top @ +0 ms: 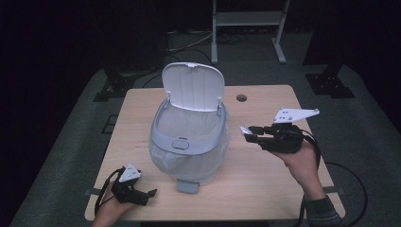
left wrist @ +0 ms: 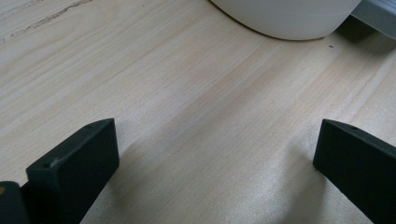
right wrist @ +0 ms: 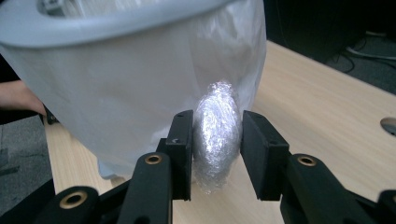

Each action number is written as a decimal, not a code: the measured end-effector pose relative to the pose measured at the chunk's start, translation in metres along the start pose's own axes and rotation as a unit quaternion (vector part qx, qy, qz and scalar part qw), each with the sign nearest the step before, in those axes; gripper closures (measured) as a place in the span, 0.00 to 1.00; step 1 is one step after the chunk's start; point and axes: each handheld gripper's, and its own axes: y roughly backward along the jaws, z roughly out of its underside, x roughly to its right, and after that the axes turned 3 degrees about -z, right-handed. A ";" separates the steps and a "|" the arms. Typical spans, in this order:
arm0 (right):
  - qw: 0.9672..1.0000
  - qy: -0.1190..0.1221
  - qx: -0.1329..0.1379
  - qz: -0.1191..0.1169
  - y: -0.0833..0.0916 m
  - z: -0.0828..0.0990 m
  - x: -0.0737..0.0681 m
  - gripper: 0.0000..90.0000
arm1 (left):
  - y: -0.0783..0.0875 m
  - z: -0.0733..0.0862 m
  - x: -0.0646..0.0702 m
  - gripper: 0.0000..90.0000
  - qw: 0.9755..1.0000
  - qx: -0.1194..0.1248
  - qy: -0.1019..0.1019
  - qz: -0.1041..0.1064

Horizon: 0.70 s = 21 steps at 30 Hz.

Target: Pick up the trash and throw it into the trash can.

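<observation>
Crinkled silver foil, pressed into an oval wad (right wrist: pixel 217 135), is clamped upright between the two black jaws of the right gripper (top: pixel 249 134). In the right gripper view the wad is seen just in front of the bin (right wrist: pixel 116 93), whose side is draped in a thin white liner (right wrist: pixel 243 51); whether the wad touches the liner cannot be told. From above, the right gripper is held in the person's right hand (top: pixel 302 163) at about 3 o'clock from the bin, raised above the table (top: pixel 265 189), with its jaws pointed toward the bin.

The left gripper (top: pixel 147 194) is held low at about 7 o'clock from the bin, near the table's front edge, gripped by the left hand (top: pixel 109 208). Its jaws are spread wide apart with nothing between them; only bare pale wood is seen in the gap, with the bin's rounded base at 12 o'clock in the left gripper view.

The bin is placed at the centre of the table. Its white lid (top: pixel 193 86) is tipped up and back at 12 o'clock, so the lined mouth is left open. A grey pedal (top: pixel 187 186) juts from its base at 6 o'clock.
</observation>
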 end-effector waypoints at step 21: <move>0.997 0.021 0.064 -0.038 0.023 -0.036 -0.009 0.71 | 0.000 0.000 0.000 0.00 1.000 0.000 0.000 0.000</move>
